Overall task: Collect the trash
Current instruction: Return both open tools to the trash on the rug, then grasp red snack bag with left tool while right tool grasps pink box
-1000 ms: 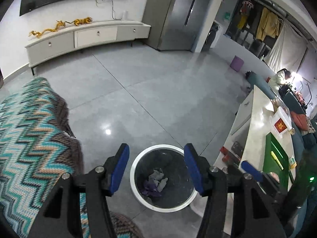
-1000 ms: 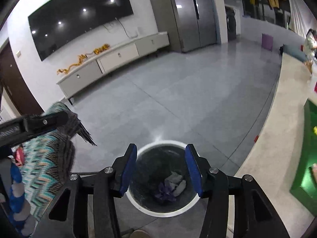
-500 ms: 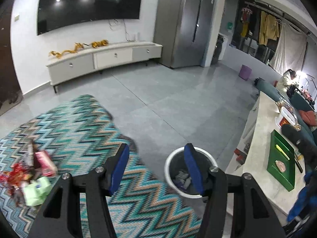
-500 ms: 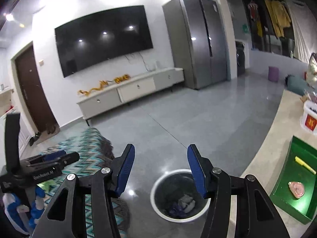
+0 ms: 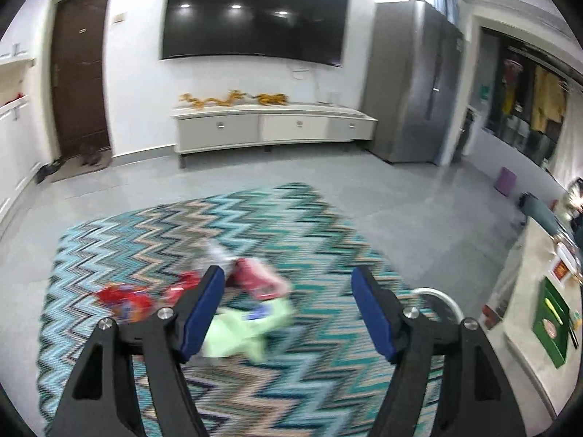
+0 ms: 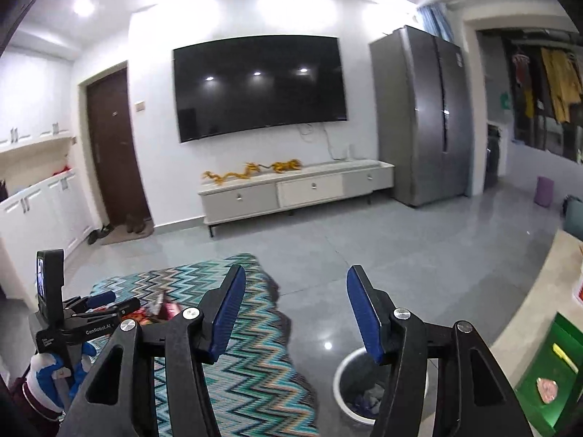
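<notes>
Left gripper [image 5: 286,306] gaped wide, empty; blurred trash pile [image 5: 237,302] on zigzag rug [image 5: 291,218] just ahead, between its fingers. Right gripper [image 6: 293,311] likewise wide, empty; white bin [image 6: 351,388] below its right finger.

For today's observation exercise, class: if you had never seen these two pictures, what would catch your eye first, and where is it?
The zigzag teal rug fills the floor, with a bright heap of litter on it: a pale green wrapper and red packets just ahead of the open left gripper. To the right of the rug stands a white-rimmed trash bin with scraps inside, below the open right gripper. A large black TV dominates the far wall.
</notes>
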A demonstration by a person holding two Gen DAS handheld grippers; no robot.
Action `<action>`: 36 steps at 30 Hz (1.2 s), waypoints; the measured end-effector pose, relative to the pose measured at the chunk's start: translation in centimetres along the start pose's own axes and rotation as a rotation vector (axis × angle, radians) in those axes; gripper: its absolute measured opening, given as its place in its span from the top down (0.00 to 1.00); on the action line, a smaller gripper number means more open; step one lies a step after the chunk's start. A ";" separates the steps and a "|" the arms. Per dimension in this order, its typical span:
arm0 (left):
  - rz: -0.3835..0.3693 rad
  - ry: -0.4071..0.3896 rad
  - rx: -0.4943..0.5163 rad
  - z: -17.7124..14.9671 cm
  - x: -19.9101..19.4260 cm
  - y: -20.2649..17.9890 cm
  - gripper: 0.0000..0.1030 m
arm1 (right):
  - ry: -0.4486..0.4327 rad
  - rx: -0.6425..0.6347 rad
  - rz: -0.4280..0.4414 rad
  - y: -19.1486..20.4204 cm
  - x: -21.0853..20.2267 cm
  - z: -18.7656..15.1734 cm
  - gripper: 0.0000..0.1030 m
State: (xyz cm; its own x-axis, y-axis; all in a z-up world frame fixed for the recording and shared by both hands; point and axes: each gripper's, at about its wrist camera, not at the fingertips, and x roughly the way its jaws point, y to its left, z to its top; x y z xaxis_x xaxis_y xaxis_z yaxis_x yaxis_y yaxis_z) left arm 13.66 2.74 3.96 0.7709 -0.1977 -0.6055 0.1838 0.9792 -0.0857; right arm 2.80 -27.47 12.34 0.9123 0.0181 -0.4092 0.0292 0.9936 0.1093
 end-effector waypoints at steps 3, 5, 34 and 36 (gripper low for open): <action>0.072 -0.006 -0.031 -0.6 0.2 3.9 0.25 | 0.027 -0.032 0.050 2.5 1.8 0.0 0.44; 0.142 -0.015 -0.036 -1.3 0.6 6.5 0.23 | 0.046 -0.046 0.079 3.8 3.2 -0.1 0.44; 0.081 0.132 -0.264 -5.8 9.9 19.3 0.19 | 0.600 -0.168 0.429 20.9 32.7 -11.3 0.44; 0.073 0.136 -0.281 -5.7 10.1 19.8 0.25 | 0.628 -0.153 0.452 21.1 33.7 -12.0 0.46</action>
State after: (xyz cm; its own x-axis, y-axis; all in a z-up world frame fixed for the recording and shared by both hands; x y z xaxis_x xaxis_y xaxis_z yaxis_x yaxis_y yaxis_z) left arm 21.57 20.41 -8.38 0.6836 -0.1375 -0.7168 -0.0589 0.9685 -0.2419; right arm 29.25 -4.59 -10.00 0.4192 0.4386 -0.7949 -0.3876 0.8782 0.2801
